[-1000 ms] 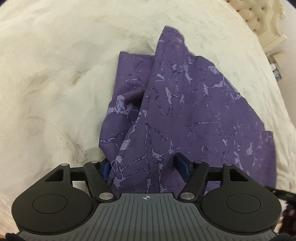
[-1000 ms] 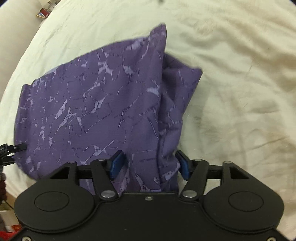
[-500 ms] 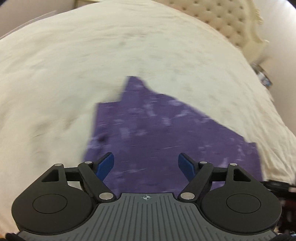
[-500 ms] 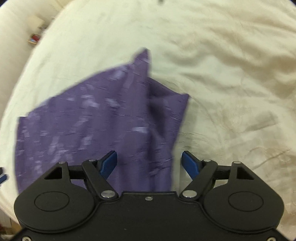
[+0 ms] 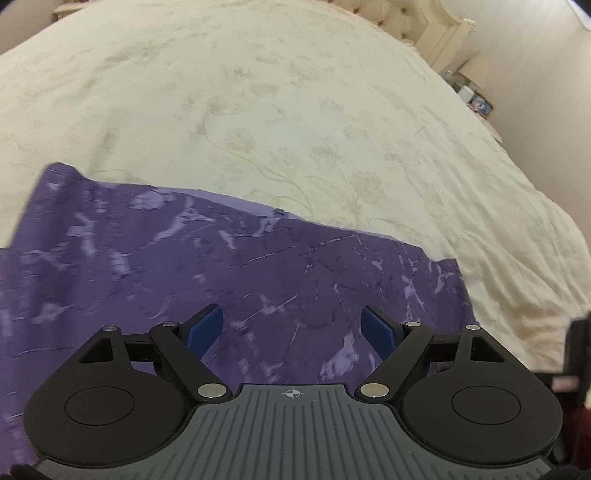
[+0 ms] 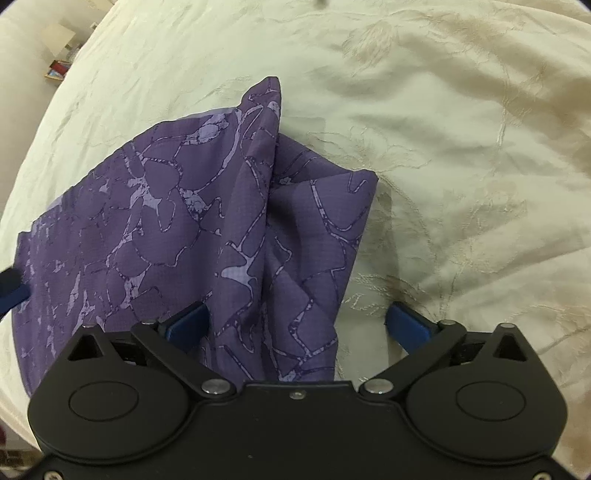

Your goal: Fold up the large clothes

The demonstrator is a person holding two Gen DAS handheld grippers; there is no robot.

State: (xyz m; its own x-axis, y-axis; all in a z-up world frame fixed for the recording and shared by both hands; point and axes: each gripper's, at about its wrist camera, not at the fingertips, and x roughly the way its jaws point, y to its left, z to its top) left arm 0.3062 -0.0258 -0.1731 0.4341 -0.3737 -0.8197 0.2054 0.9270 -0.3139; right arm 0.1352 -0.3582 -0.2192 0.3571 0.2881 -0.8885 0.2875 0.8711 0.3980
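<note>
A purple patterned garment [image 5: 221, 266] lies folded on the cream bedspread [image 5: 295, 110]. My left gripper [image 5: 293, 326] is open and empty, hovering over the garment's near part. In the right wrist view the same garment [image 6: 177, 221] shows a raised ridge and a bunched fold at its right edge. My right gripper [image 6: 297, 321] is open wide, with the bunched fold lying loose between its blue pads [image 6: 406, 323]; it does not grip the cloth.
The embroidered bedspread [image 6: 461, 147] spreads out on all sides of the garment. A tufted headboard [image 5: 391, 14] and a nightstand with small items [image 5: 476, 99] stand at the far right. The bed edge and floor clutter [image 6: 59, 70] show at the far left.
Both grippers opened and let go of the garment, which dropped flat onto the bed. The left gripper swung up and back; the right gripper opened wider.
</note>
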